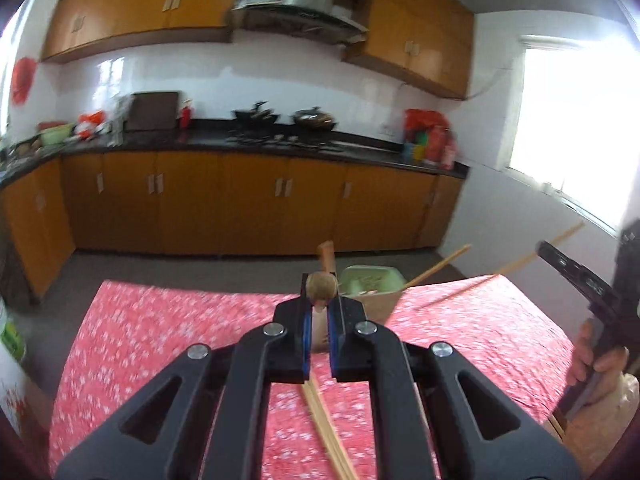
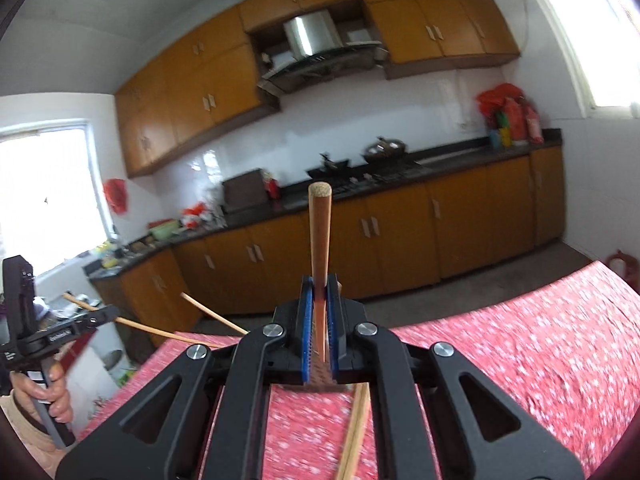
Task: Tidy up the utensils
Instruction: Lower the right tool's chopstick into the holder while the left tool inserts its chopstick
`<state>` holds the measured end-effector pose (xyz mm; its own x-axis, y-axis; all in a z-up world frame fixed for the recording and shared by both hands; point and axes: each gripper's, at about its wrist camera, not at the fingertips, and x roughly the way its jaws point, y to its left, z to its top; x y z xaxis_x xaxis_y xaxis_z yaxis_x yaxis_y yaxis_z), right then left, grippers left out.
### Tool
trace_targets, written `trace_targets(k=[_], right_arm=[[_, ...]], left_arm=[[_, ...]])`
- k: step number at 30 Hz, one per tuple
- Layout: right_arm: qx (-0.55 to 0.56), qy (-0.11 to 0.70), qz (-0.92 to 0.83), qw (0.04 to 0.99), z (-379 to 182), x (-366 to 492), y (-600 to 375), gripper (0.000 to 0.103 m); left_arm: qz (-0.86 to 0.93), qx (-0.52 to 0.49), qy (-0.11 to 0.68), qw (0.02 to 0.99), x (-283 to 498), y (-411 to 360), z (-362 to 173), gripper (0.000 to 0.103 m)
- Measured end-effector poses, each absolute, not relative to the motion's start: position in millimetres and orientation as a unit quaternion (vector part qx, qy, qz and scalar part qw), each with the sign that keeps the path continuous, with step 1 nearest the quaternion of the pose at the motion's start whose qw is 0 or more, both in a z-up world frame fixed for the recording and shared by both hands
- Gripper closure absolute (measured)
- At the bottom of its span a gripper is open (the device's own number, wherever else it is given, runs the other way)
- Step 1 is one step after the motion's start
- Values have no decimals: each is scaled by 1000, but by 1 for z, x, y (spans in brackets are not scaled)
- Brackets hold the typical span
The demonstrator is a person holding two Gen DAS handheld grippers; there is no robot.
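A pale green container point(image 1: 370, 280) stands at the far edge of the red floral tablecloth point(image 1: 160, 320), its blurred contents impossible to make out. The left gripper point(image 1: 320, 312) is clamped on a round-ended wooden utensil point(image 1: 322, 284); the right gripper point(image 2: 320, 312) is clamped on an upright wooden handle point(image 2: 319, 232). Loose chopsticks point(image 1: 328, 432) lie on the cloth below.

Black plastic left gripper point(image 1: 319, 312) and right gripper point(image 2: 319, 312), each with 2 blue ribbed pads point(image 2: 306, 328), 4 silver round screws point(image 2: 273, 330), triangular cut-outs in the arms. Beige sleeve point(image 2: 24, 432) at 1 wrist.
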<state>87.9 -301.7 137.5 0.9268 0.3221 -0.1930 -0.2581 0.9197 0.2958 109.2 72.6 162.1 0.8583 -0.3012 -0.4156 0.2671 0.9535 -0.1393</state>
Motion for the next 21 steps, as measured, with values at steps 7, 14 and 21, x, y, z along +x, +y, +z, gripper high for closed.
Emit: trace_targets(k=[7,14,21], right_arm=[[116,99,142,978,158,114,-282,96],[113,123,138,976,147,161,-261,96],[97,180,141,969,115,188,-241,95]], left_arm=[[-170,-30,194,966,127,40,189,96],[-147,-28,221,964,189,15,172,96],[-131,-36,231,963,227,2,146,95]])
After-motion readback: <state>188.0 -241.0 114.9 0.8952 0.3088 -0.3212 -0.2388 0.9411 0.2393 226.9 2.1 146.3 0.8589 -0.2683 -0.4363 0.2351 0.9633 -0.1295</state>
